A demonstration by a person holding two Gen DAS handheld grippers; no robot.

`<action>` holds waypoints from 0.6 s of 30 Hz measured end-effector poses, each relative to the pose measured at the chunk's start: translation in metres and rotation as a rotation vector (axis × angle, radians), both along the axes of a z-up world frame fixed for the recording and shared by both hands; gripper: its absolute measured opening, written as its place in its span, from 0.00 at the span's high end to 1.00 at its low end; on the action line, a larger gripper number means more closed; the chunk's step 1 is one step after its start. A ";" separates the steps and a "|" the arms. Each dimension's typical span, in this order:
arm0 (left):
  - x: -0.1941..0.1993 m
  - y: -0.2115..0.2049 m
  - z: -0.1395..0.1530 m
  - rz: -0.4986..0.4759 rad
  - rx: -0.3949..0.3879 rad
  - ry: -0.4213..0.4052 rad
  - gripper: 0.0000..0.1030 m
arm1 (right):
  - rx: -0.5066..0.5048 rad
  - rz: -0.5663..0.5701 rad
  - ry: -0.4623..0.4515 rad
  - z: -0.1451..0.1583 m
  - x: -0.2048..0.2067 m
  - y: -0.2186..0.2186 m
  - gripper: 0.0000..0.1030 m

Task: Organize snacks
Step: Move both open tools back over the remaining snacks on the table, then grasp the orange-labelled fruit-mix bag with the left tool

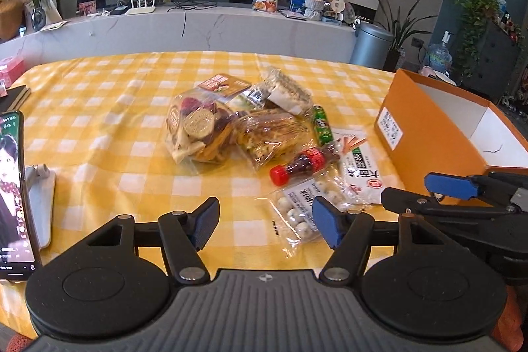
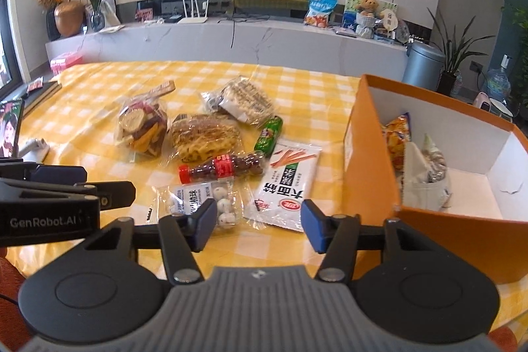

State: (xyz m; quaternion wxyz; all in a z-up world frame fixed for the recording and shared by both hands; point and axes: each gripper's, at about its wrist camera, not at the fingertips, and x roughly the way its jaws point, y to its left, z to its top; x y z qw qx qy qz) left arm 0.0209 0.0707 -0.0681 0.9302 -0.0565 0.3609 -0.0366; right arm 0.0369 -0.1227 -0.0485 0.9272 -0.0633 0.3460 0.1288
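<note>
Both sets of fingers are apart and hold nothing: the left gripper (image 1: 265, 221) above a bag of white balls (image 1: 302, 208), the right gripper (image 2: 257, 220) above a white packet (image 2: 286, 183). More snacks (image 2: 184, 134) lie on the yellow checked surface (image 2: 99, 81). The orange box (image 2: 373, 174) beside them holds a few bags.

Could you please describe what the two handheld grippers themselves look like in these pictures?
Both match: the left gripper and right gripper have black linkage arms, blue finger pads, round black discs and a ribbed grey body. The left one's side reads GenRobot.AI in white.
</note>
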 end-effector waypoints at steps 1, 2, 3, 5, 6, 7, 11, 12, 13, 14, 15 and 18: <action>0.001 0.001 -0.002 0.002 0.002 0.003 0.27 | -0.002 0.003 0.005 -0.002 0.004 0.002 0.50; 0.004 0.003 -0.004 0.006 0.002 0.007 0.27 | -0.003 0.005 0.010 -0.005 0.007 0.004 0.50; 0.007 0.004 -0.006 0.009 -0.001 0.012 0.27 | -0.003 0.007 0.017 -0.007 0.011 0.006 0.51; 0.012 0.007 -0.009 0.015 -0.009 0.020 0.28 | -0.003 0.014 0.030 -0.012 0.018 0.010 0.51; 0.015 0.009 -0.010 0.018 -0.011 0.023 0.27 | -0.003 0.019 0.037 -0.014 0.022 0.012 0.51; 0.017 0.011 -0.012 0.020 -0.010 0.027 0.27 | -0.003 0.023 0.045 -0.016 0.026 0.013 0.51; 0.027 0.016 -0.019 0.023 0.013 0.045 0.27 | -0.008 0.042 0.072 -0.026 0.040 0.020 0.51; 0.029 0.018 -0.021 0.024 0.020 0.047 0.28 | -0.014 0.046 0.073 -0.028 0.043 0.023 0.51; 0.031 0.019 -0.021 0.023 0.030 0.047 0.27 | -0.019 0.050 0.071 -0.030 0.046 0.024 0.51; 0.033 0.019 -0.022 0.017 0.044 0.040 0.27 | -0.022 0.054 0.067 -0.031 0.049 0.026 0.51; 0.036 0.019 -0.021 0.007 0.061 0.031 0.27 | -0.025 0.059 0.064 -0.031 0.053 0.027 0.50; 0.047 0.015 -0.017 -0.017 0.155 -0.006 0.26 | -0.027 0.059 0.059 -0.032 0.066 0.030 0.50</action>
